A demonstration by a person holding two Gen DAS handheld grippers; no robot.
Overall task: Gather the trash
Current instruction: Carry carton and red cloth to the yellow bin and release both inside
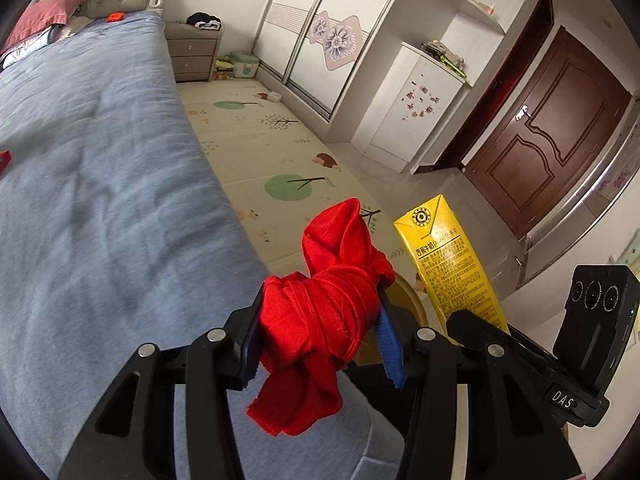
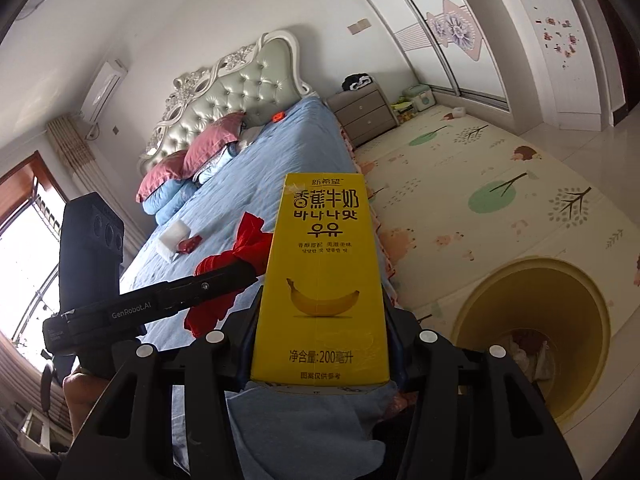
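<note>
The left gripper (image 1: pixel 320 324) is closed on one knotted red cloth (image 1: pixel 324 308), its two jaws pressed against the bundle's sides; a loose tail of cloth hangs below them. The right gripper (image 2: pixel 320 340) is closed on one yellow carton (image 2: pixel 320 280), which stands upright between its jaws with the banana print facing the camera. In the left view the carton (image 1: pixel 452 264) sits just right of the cloth, apart from it.

Both grippers hang over the foot corner of the bed (image 1: pixel 100 200), near its long edge. That edge runs away toward the headboard (image 2: pixel 232 92), with the play mat (image 1: pixel 256 140) beside it. The mat forms an open strip between the bed and the wardrobe (image 1: pixel 320 28), with only small items at its far end near the nightstand (image 1: pixel 192 52).

One yellow bin (image 2: pixel 536 332) stands on the floor just right of the bed corner, its mouth open toward the right camera, with crumpled pale scraps in the bottom. Its rim passes just beside the right gripper's right jaw. In the left view only an arc of the rim (image 1: pixel 412 296) shows behind the cloth.

On the bedspread lie one white block (image 2: pixel 174 238) and one small red packet (image 2: pixel 188 244) touching it, well up the bed from the grippers. One orange piece (image 2: pixel 278 116) lies near the two pink pillows (image 2: pixel 192 156). A brown door (image 1: pixel 560 128) stands closed.
</note>
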